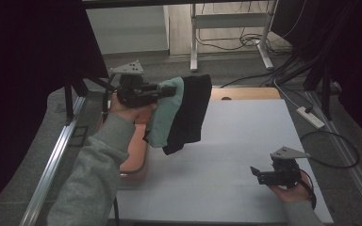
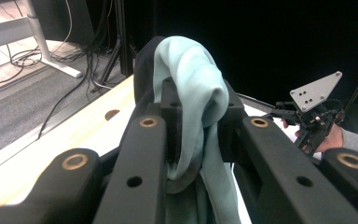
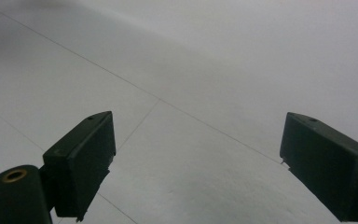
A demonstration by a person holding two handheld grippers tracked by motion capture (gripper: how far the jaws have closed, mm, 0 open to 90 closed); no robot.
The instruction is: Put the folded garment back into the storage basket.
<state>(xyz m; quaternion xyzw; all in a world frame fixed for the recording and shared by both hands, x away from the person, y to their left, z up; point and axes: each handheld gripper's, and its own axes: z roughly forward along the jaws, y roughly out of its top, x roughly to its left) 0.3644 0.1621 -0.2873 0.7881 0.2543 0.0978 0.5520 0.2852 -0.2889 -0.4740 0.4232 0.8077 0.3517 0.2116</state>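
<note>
Above the orange tray [image 1: 136,162], the left tool [image 1: 169,91] grips hanging mint-and-black cloth [image 1: 181,113]; right tool [image 1: 256,174] gapes wide.

No writing, label or number can be read anywhere (all surfaces plain).

cloth [image 1: 179,113] above tray [image 1: 136,162], left of mat [image 1: 245,141]

It looks like a lab: black curtains [image 1: 23,70], loose cables [image 1: 283,70] on the floor, a metal desk frame [image 1: 231,28].
</note>
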